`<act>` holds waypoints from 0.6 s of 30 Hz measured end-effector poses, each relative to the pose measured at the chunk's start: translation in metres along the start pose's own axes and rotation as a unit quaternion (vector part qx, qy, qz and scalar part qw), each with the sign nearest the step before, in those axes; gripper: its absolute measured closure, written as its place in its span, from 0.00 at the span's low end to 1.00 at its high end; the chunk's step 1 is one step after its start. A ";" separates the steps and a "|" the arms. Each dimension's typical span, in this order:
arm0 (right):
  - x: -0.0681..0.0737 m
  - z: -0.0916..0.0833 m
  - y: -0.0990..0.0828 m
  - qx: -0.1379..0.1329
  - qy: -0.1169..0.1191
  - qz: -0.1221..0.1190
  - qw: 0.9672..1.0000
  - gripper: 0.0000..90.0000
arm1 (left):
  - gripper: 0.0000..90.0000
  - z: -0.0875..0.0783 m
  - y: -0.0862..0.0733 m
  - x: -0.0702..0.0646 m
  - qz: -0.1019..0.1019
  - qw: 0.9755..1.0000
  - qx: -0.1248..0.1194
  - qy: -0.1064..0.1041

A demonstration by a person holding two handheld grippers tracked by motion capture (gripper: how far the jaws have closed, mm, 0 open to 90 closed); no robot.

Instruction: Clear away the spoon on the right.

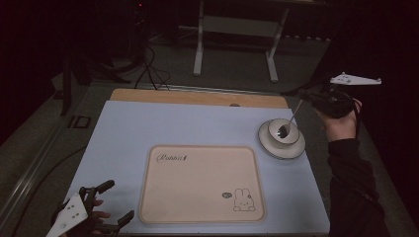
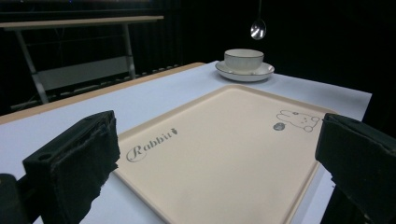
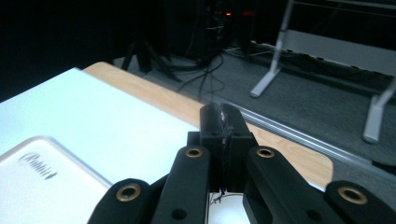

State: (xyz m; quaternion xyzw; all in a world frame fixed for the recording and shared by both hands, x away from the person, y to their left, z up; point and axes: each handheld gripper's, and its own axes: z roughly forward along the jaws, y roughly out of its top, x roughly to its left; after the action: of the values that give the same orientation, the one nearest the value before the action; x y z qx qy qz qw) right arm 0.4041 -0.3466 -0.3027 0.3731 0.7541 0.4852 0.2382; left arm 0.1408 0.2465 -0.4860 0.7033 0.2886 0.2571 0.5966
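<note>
A white bowl (image 1: 281, 132) stands on a saucer (image 1: 281, 148) at the right of the pale blue table (image 1: 148, 128). My right gripper (image 1: 304, 97) is shut on the handle of a metal spoon (image 1: 292, 118), which hangs down with its tip over the bowl. In the left gripper view the spoon (image 2: 258, 28) is clear above the bowl (image 2: 243, 59). The right gripper (image 3: 223, 116) has its jaws pressed together. A beige tray (image 1: 200, 182) with a rabbit print lies mid-table. My left gripper (image 1: 116, 202) is open at the tray's near left corner, nothing between its jaws (image 2: 219, 140).
The table's wooden far edge (image 1: 197, 97) borders a grey floor with cables (image 1: 148, 69) and a white metal frame (image 1: 237, 29). A person's dark sleeve (image 1: 353, 182) runs along the table's right side.
</note>
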 end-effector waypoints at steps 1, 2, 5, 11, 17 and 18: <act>0.002 0.000 0.000 0.000 0.004 -0.003 1.000 1.00 | 0.00 0.001 0.000 0.000 0.000 1.000 0.001 -0.001; 0.004 -0.001 0.001 -0.001 0.012 -0.008 1.000 0.99 | 0.00 0.001 0.000 0.000 0.000 1.000 0.001 -0.001; 0.010 -0.002 0.002 -0.001 0.044 -0.022 0.999 0.99 | 0.00 0.001 0.000 0.000 0.002 1.000 0.002 -0.003; 0.019 -0.002 0.002 -0.005 0.083 -0.041 0.996 0.99 | 0.00 0.001 0.000 -0.001 0.002 1.000 0.000 -0.004; 0.033 -0.003 0.001 -0.003 0.110 -0.054 0.992 0.99 | 0.00 0.002 0.000 -0.001 0.004 1.000 0.002 -0.005; 0.036 -0.003 0.001 -0.002 0.117 -0.055 0.992 0.99 | 0.00 0.002 0.000 -0.001 0.004 1.000 0.002 -0.005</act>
State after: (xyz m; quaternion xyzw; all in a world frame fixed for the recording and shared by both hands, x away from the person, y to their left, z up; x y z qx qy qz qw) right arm 0.3805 -0.3199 -0.3000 0.2712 0.7950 0.5133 0.1759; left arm 0.1412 0.2443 -0.4860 0.7068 0.2831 0.2557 0.5957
